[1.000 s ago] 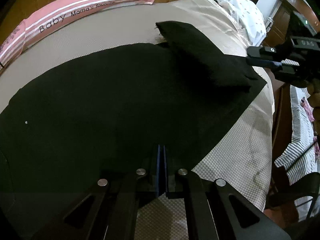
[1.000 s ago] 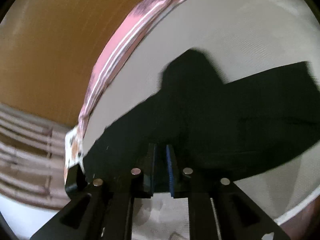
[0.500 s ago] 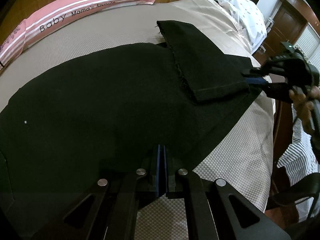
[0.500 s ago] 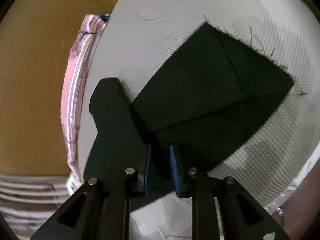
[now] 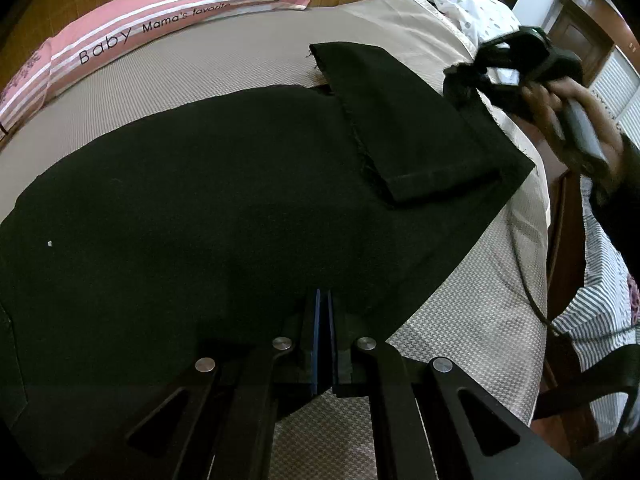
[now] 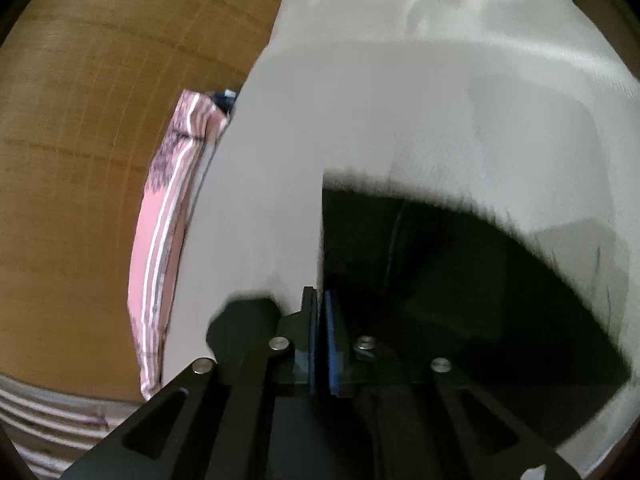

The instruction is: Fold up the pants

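Black pants [image 5: 200, 200] lie spread across the bed [image 5: 200, 80], with one leg folded back [image 5: 408, 128] on top at the far right. My left gripper [image 5: 322, 300] is shut on the near edge of the pants. In the left wrist view my right gripper [image 5: 460, 84], held by a person's hand [image 5: 568, 112], meets the far right edge of the folded leg. In its own blurred view, the right gripper [image 6: 320, 296] is shut with black pants cloth [image 6: 460, 280] on both sides of its fingers.
A long pink pillow [image 5: 160, 28] with lettering lies along the bed's far side by a wooden wall; it also shows as a pink pillow [image 6: 160, 260] on the left. A spotted white pillow [image 5: 472, 4], a striped cloth [image 5: 600, 280], a dark cable [image 5: 520, 264] and a chair [image 5: 600, 380] are at right.
The folded leg has settled flat on the pants. The right gripper moved farther along the leg's right edge, rolled, and its jaws closed. The left gripper did not move.
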Demonstrator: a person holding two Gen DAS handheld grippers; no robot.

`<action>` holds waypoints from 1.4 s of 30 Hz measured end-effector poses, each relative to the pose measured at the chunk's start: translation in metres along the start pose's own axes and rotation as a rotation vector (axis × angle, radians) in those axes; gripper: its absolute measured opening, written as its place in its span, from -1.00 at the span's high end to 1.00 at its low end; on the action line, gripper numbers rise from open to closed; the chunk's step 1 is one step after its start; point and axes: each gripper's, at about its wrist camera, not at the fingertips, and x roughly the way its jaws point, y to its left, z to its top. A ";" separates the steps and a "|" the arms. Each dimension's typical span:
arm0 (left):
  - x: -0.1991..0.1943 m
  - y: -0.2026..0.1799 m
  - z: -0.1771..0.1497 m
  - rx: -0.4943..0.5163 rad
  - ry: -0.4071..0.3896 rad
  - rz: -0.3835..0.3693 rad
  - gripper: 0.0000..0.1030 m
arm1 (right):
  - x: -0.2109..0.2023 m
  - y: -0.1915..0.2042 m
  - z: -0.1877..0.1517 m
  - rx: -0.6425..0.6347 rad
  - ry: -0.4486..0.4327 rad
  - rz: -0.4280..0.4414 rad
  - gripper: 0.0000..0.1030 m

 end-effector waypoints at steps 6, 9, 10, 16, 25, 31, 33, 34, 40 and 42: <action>0.000 0.000 0.000 -0.001 -0.001 0.000 0.92 | 0.018 0.005 0.037 -0.007 -0.016 -0.060 0.91; 0.000 0.000 0.000 -0.003 -0.003 -0.002 0.92 | 0.010 0.012 0.033 -0.057 0.009 -0.096 0.86; 0.000 0.000 0.000 -0.003 -0.003 -0.002 0.92 | 0.002 0.016 0.030 -0.086 0.013 -0.115 0.82; 0.000 0.004 -0.001 -0.009 -0.003 -0.014 0.91 | -0.026 0.025 0.017 -0.129 0.045 -0.221 0.30; 0.000 0.008 -0.003 -0.019 -0.014 -0.035 0.91 | -0.050 0.000 -0.007 -0.047 0.098 -0.262 0.30; 0.000 0.008 -0.004 -0.021 -0.022 -0.040 0.91 | -0.035 -0.037 -0.021 0.094 0.133 -0.224 0.30; 0.000 0.007 -0.005 -0.019 -0.023 -0.038 0.91 | -0.030 -0.040 -0.018 0.112 0.085 -0.186 0.31; 0.000 0.007 -0.005 -0.019 -0.023 -0.038 0.91 | -0.029 -0.039 -0.016 0.117 0.066 -0.181 0.50; 0.000 0.006 -0.005 -0.021 -0.027 -0.038 0.91 | -0.022 -0.020 0.007 0.100 0.013 -0.124 0.91; 0.001 0.005 -0.005 -0.017 -0.029 -0.035 0.91 | -0.017 -0.010 0.016 0.099 0.000 -0.104 0.92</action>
